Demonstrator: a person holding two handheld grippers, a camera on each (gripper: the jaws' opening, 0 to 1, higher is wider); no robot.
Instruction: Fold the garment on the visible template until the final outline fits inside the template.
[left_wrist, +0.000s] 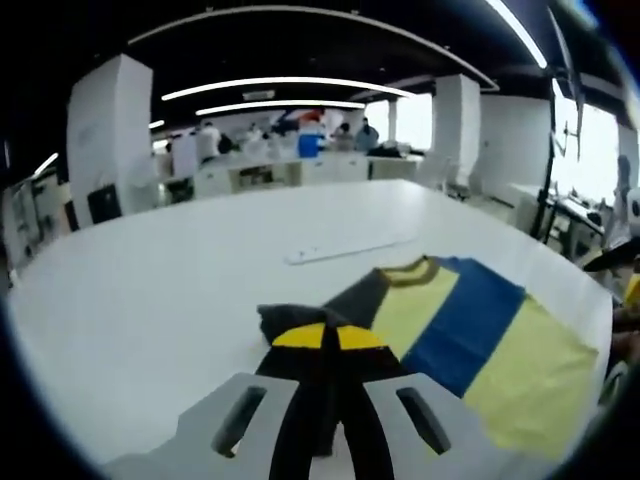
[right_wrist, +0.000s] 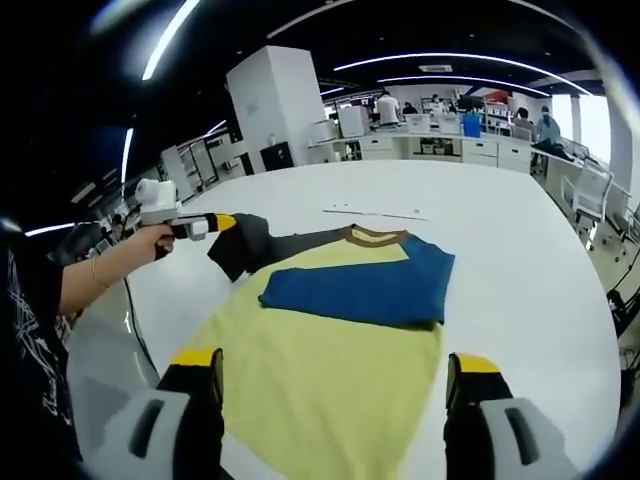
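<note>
A: Nearest first. How many grippers, and how do they stand?

B: Two. In the right gripper view the right gripper (right_wrist: 335, 375) rises from six o'clock with its two yellow-tipped jaws spread wide apart and nothing between them; they hang over the near yellow panel of the garment (right_wrist: 330, 340). The left gripper (right_wrist: 228, 224) comes in at nine o'clock, held by a person's hand (right_wrist: 152, 240), its yellow tip pinched on the dark sleeve (right_wrist: 245, 245).

A: And from its own camera?

B: In the left gripper view its jaws are pressed together with dark cloth caught between the yellow tips; the sleeve bunches up just beyond, towards twelve.

A: One garment?

B: One: a soft knit shirt lying on the smooth white table (right_wrist: 520, 270). It has broad colour blocks: pale yellow, blue, dark grey sleeve, with a brownish ribbed collar (right_wrist: 375, 236). The blue sleeve (right_wrist: 360, 282) lies folded flat across the body, its edge straight.

A: Anything further out?

B: One thin pale strip (right_wrist: 375, 212) lies on the table past the collar, towards twelve; what it is made of I cannot tell. Far behind stand white pillars, desks and several small blurred people. The near hem is cut off behind the right jaws, and the garment's right edge runs out of the left gripper view at four o'clock.
</note>
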